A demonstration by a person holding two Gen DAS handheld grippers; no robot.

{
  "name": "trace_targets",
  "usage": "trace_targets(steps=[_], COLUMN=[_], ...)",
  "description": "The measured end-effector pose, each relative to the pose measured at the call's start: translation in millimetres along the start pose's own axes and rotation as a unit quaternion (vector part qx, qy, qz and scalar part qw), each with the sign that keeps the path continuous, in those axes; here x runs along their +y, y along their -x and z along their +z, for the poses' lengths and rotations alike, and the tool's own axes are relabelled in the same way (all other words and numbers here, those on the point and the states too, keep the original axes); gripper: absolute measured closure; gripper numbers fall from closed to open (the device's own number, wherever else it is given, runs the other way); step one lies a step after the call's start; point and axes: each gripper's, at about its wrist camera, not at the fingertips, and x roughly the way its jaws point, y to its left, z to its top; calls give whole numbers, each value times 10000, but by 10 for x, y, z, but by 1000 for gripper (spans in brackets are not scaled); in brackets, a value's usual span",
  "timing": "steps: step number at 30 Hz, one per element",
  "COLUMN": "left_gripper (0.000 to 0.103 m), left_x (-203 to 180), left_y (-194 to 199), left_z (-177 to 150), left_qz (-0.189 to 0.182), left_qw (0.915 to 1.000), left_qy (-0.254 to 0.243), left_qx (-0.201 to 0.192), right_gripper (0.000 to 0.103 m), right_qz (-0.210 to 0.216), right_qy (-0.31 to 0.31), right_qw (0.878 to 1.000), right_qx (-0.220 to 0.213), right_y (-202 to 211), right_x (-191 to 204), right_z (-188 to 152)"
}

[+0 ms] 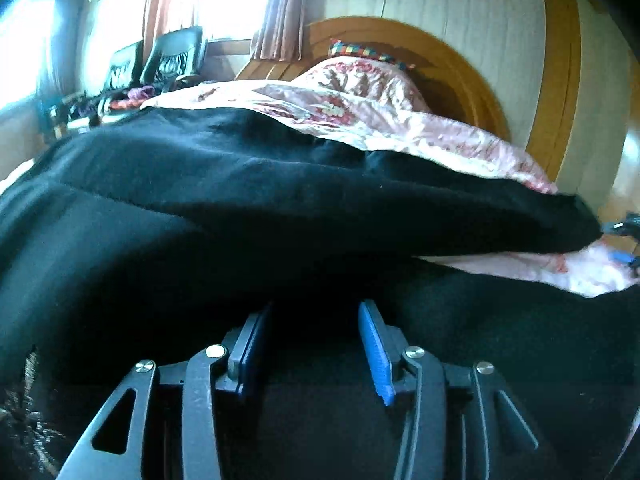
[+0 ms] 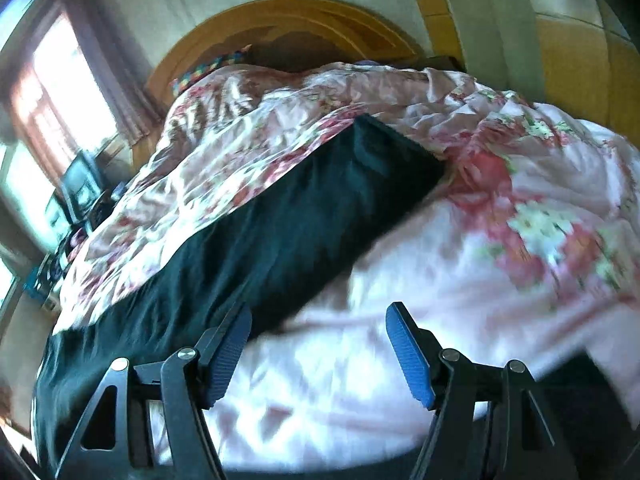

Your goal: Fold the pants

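Note:
Black pants (image 1: 248, 208) lie spread on a bed with a pink floral quilt (image 1: 372, 120). In the left wrist view my left gripper (image 1: 316, 312) is open low over the black cloth, which fills the space between its blue pads (image 1: 376, 352). In the right wrist view one pant leg (image 2: 288, 224) runs from lower left up to a hem at the middle. My right gripper (image 2: 320, 320) is open and empty over the quilt (image 2: 420, 320), its left finger (image 2: 228, 356) at the leg's edge. The right gripper tip also shows at the far right of the left wrist view (image 1: 624, 228).
A curved wooden headboard (image 1: 452, 64) stands behind the bed, with a colourful pillow edge (image 1: 360, 50) against it. Black chairs (image 1: 172, 60) and clutter stand by bright windows at the left. A wooden wardrobe (image 2: 572, 60) is at the right.

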Motion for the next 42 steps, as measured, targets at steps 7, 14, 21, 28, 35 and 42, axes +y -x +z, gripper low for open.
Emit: trace_targets(steps=[7, 14, 21, 28, 35, 42], left_gripper=[57, 57, 57, 57, 57, 57], left_x=[-11, -19, -16, -16, -10, 2], left_y=[17, -4, -3, -2, 20, 23], left_z=[-29, -50, -51, -56, -72, -64], left_qz=[-24, -58, -56, -77, -43, -27], left_qw=[9999, 9999, 9999, 9999, 9999, 9999], left_qy=[-1, 20, 21, 31, -10, -32], left_qx=[-113, -122, -120, -115, -130, -127], right_gripper=[33, 81, 91, 92, 80, 57], right_qz=[-261, -324, -372, -774, -1310, -903], right_qy=[-444, -710, -647, -432, -337, 686], right_qw=[9987, 9969, 9965, 9940, 9908, 9929], right_qx=[1, -33, -381, -647, -87, -354], right_y=[-351, -429, -18, 332, 96, 239], right_x=[-92, -216, -176, -230, -306, 499], right_z=[298, 431, 263, 105, -111, -498])
